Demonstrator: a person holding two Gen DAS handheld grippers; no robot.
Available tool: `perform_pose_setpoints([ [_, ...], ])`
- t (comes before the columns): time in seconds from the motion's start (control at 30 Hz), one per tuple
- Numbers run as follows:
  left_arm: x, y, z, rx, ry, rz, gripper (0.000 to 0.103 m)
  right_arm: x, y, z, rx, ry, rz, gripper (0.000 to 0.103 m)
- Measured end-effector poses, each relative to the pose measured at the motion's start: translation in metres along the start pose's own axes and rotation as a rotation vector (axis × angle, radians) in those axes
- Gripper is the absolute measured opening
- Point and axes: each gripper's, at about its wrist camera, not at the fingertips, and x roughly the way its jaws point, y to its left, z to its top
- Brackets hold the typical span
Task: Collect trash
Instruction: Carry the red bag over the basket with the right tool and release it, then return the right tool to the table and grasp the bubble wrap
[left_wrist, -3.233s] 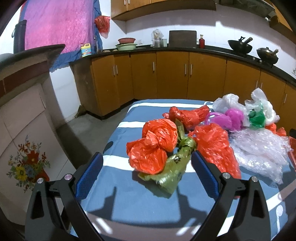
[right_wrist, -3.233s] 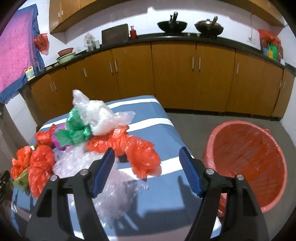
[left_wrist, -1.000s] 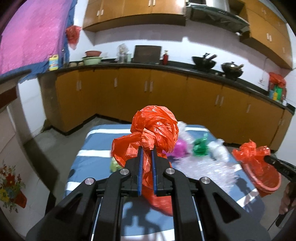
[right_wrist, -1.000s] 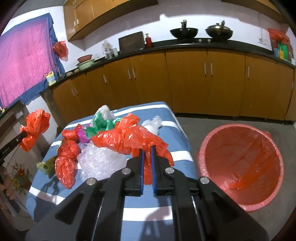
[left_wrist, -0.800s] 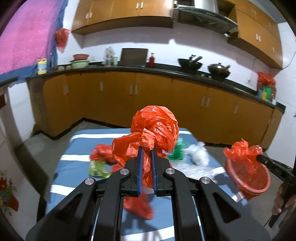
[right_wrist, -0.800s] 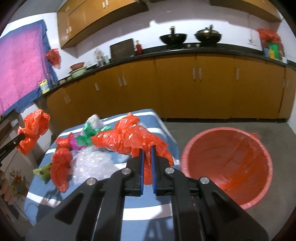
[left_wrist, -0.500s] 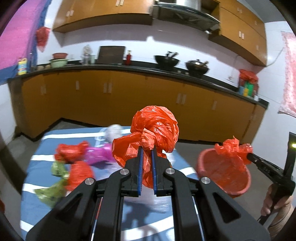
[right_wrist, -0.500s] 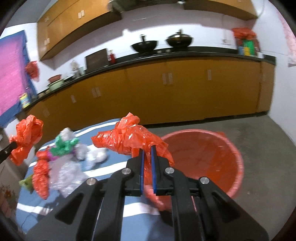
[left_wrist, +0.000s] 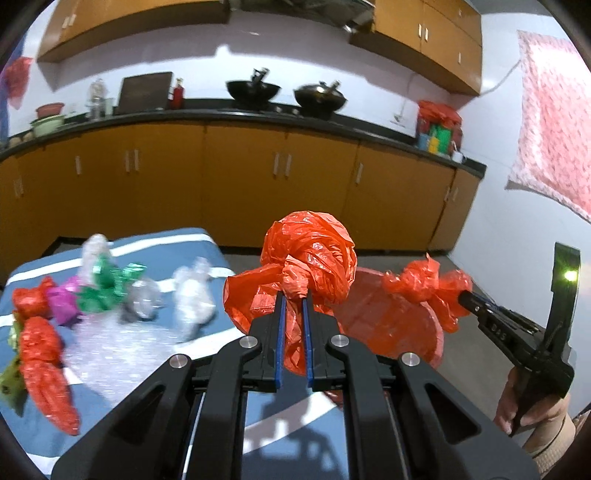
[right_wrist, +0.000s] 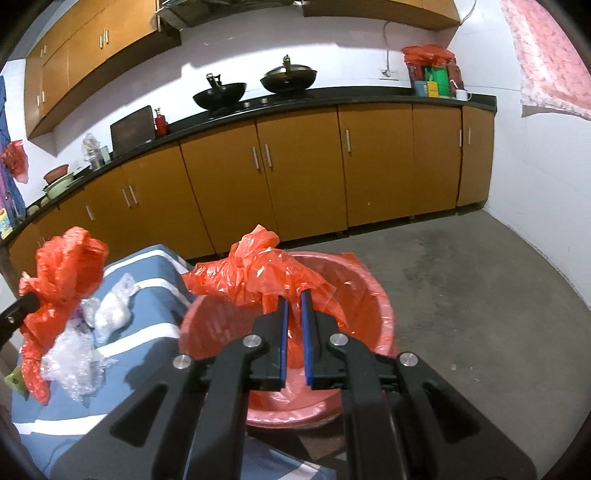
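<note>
Two tools, each clamped on crumpled plastic: the left tool (left_wrist: 293, 295) grips a knotted orange bag (left_wrist: 310, 254) above the desk (left_wrist: 177, 243) edge, and the right tool (right_wrist: 292, 297) grips a second orange bag (right_wrist: 258, 273) directly over the lined red bin (right_wrist: 373, 295) on the floor. Remaining clear, green, purple and orange scraps (left_wrist: 107, 284) lie on the striped desk.
</note>
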Motion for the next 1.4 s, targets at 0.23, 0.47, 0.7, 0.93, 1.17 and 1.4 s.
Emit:
perform_pose_setpoints([
  [0.23, 0.044, -0.031, -0.004, 0.038, 0.073, -0.035, 0.008, 0.014, -0.016, 0.004, 0.028, -0.001, -0.02, 0.008],
  [0.47, 0.073, -0.047, -0.004, 0.054, 0.113, -0.052, 0.008, 0.031, -0.025, 0.01, 0.058, 0.001, -0.019, 0.008],
  [0.7, 0.092, -0.056, -0.003, 0.047, 0.146, -0.077, 0.017, 0.037, -0.023, 0.016, 0.067, -0.02, 0.002, 0.026],
  [0.93, 0.089, -0.035, -0.006, 0.009, 0.155, -0.043, 0.037, 0.03, -0.032, 0.012, 0.065, -0.027, -0.019, 0.035],
  [1.17, 0.062, -0.005, -0.003, 0.005, 0.104, 0.039, 0.037, 0.022, -0.023, 0.014, 0.047, -0.02, -0.005, 0.035],
  [1.4, 0.015, 0.044, -0.008, -0.025, 0.031, 0.164, 0.044, 0.015, 0.03, 0.012, -0.027, -0.001, 0.113, 0.035],
])
